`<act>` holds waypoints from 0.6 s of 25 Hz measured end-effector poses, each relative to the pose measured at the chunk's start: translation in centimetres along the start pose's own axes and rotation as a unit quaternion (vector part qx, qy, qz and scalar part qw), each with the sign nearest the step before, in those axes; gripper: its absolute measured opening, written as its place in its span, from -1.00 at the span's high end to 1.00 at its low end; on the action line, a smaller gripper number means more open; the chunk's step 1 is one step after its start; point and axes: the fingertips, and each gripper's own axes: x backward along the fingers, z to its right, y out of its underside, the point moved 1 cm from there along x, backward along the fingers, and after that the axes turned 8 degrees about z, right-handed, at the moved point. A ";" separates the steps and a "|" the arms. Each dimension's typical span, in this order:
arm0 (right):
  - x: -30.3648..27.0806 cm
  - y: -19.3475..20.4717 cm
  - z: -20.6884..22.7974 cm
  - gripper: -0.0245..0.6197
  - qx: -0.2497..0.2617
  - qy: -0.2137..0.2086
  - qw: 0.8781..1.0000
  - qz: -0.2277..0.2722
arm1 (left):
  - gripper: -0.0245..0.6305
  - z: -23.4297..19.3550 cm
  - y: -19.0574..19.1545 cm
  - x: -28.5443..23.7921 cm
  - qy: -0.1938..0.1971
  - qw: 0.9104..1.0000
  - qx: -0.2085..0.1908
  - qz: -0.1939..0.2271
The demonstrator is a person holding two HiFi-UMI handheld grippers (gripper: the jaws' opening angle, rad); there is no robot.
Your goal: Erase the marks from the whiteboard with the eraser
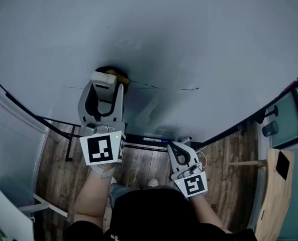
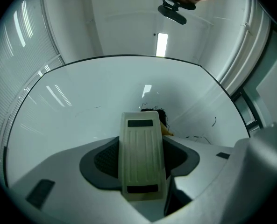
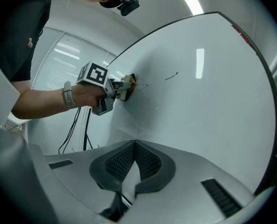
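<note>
Eraser [image 2: 143,155], just one, is clamped in the left hand-held gripper [image 1: 106,87] against the whiteboard [image 1: 189,34] beside a few thin marks [image 1: 186,89], while the right hand-held gripper [image 3: 134,148] is closed, empty.

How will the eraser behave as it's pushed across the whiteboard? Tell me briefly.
The eraser looks like a ribbed, hard plastic shell, so it probably won't flex in the left claw. It seems small for the claw, so it is likely light. Its dark pad end meets the glossy whiteboard, so it should slide easily and might skid sideways.
</note>
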 end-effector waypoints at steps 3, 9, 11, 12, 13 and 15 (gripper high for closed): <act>1.6 0.5 1.3 0.84 -0.004 0.004 1.000 0.002 | 0.15 2.9 -0.4 -0.3 0.004 1.000 -0.002 -0.002; 4.8 1.9 3.7 0.84 -0.006 0.013 1.000 -0.008 | 0.15 8.6 -1.6 -1.1 0.003 1.000 0.022 0.003; 5.8 2.2 4.6 0.84 -0.009 0.020 1.000 -0.010 | 0.15 10.6 -1.9 -1.4 0.007 1.000 0.020 0.008; 6.3 2.3 5.1 0.84 -0.009 0.024 1.000 -0.011 | 0.15 11.5 -2.0 -1.6 0.009 1.000 0.019 0.010; 6.7 2.3 5.4 0.84 -0.008 0.028 1.000 -0.011 | 0.14 12.5 -2.2 -1.7 0.011 1.000 0.018 0.012; 7.5 2.3 6.2 0.84 -0.006 0.036 0.999 -0.010 | 0.14 14.3 -2.6 -2.0 0.019 1.000 0.011 0.017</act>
